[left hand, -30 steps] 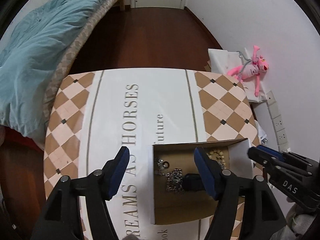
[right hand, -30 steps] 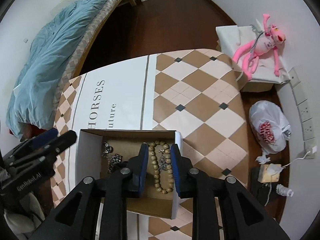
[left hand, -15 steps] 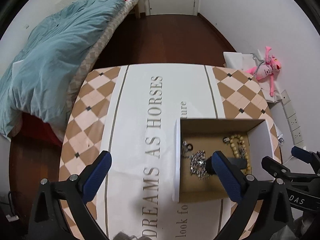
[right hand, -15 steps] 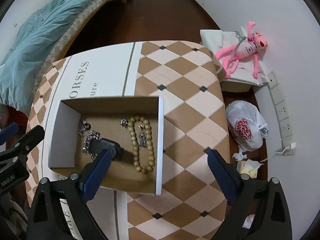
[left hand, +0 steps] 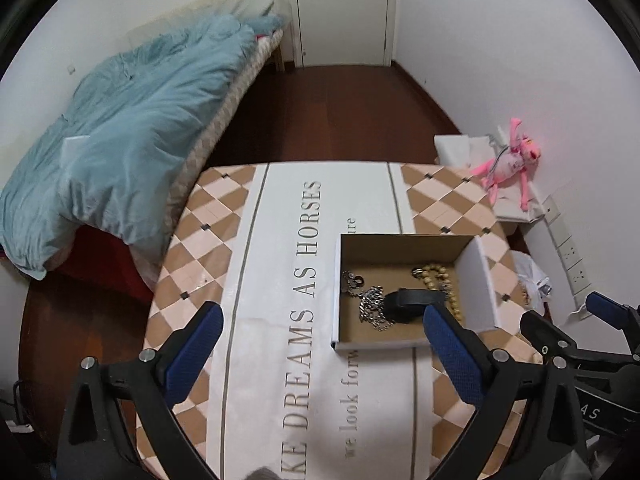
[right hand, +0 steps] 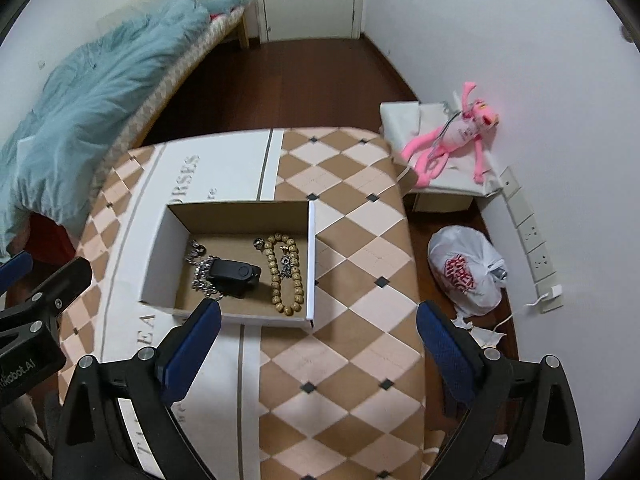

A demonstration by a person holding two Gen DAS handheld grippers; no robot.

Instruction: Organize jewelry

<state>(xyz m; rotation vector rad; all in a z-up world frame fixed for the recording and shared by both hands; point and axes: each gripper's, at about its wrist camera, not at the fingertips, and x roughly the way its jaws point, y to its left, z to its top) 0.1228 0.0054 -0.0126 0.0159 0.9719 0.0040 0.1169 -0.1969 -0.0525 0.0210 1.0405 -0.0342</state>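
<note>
Inside the cardboard box (right hand: 168,224), at twelve o'clock from the right gripper (right hand: 318,326), lay a wooden bead bracelet (right hand: 285,270), light and slippery; its near loop looked best to pinch. Both the right and left gripper (left hand: 320,328) gaped wide, empty.

L hand-held gripper (left hand: 320,344) & R hand-held gripper (right hand: 319,334): both jaws wide apart.
</note>
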